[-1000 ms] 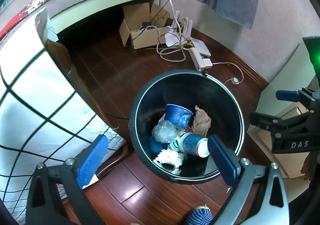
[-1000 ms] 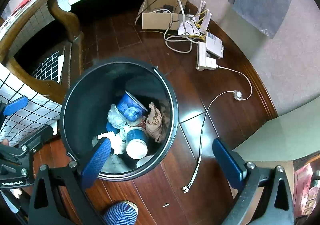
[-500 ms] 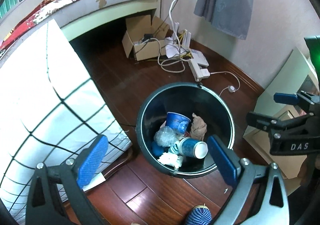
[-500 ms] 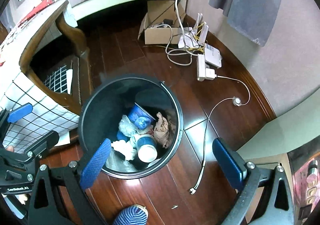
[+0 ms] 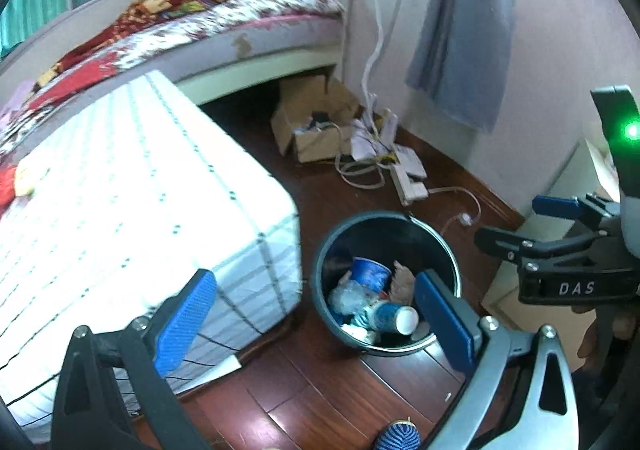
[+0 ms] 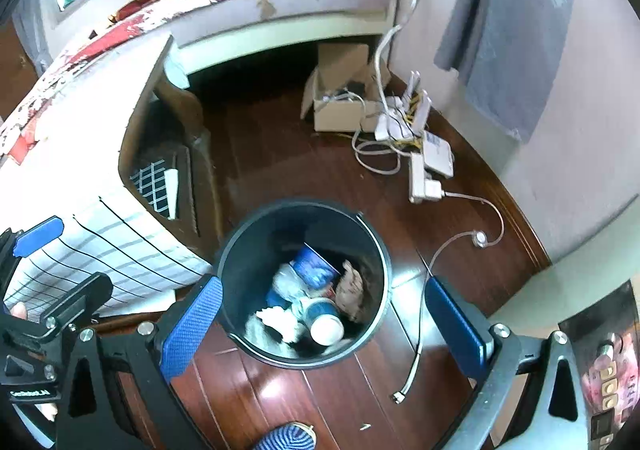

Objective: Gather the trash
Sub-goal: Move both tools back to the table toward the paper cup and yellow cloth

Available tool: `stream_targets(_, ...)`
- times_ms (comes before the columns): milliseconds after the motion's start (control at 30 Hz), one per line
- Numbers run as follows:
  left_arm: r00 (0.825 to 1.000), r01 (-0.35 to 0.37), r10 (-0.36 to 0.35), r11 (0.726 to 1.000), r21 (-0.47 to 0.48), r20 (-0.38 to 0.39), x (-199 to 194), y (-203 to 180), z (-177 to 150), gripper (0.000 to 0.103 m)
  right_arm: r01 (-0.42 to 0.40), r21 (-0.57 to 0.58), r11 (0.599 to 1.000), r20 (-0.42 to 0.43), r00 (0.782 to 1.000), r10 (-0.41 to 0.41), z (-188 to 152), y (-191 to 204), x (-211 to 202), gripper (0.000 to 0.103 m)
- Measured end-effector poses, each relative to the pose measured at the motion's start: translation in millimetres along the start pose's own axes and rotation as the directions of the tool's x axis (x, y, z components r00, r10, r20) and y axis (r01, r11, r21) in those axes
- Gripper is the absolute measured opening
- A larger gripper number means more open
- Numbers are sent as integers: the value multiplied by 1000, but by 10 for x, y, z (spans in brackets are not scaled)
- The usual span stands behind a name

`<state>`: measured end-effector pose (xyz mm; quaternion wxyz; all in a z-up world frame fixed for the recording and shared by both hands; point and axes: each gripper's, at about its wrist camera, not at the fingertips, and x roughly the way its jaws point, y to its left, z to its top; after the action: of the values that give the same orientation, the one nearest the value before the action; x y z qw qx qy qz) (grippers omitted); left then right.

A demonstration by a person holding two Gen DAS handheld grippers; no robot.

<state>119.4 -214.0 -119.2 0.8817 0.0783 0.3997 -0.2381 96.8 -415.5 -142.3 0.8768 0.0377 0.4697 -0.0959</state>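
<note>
A dark round trash bin (image 5: 446, 250) (image 6: 240, 258) stands on the wooden floor. It holds blue paper cups (image 5: 370, 274) (image 6: 314, 268), a lying cup with a white bottom (image 5: 394, 320) (image 6: 326, 324), crumpled clear plastic, white tissue and a brown paper wad (image 6: 350, 286). My left gripper (image 5: 316, 316) is open and empty, high above the bin. My right gripper (image 6: 324, 324) is open and empty above the bin. The right gripper also shows at the right in the left wrist view (image 5: 560, 242).
A table with a white checked cloth (image 5: 140, 218) (image 6: 80, 178) stands left of the bin. A bed (image 5: 224, 30) is behind. A cardboard box (image 5: 316, 122), power strip and cables (image 6: 424, 174) lie by the wall. A grey cloth (image 5: 460, 30) hangs there.
Both grippers have risen and pulled back from the bin, so it looks smaller and the bed and tabletop have come into view. Both stay open.
</note>
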Motion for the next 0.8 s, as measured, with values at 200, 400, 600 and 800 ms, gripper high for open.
stream_targets(200,998,-61,63,996,-69,32,-184,464,5,100,-35,-38,999,38,999,36,181,347,-109,102)
stream_targets(400,990,-130,138,981,-146,40,-327,996,-102,100,-85,-116,990,58,994,93,373,904,-128,102)
stream_targets(600,977,-196,210,952,-234,39,-465,1561,-263,100,-141,-214,967,56,986,156,499,1549,-109,102)
stream_targets(800,954,-279,298,906,-319,13,-626,2243,-483,100,-209,-303,930,42,972,232,610,2232,-77,102)
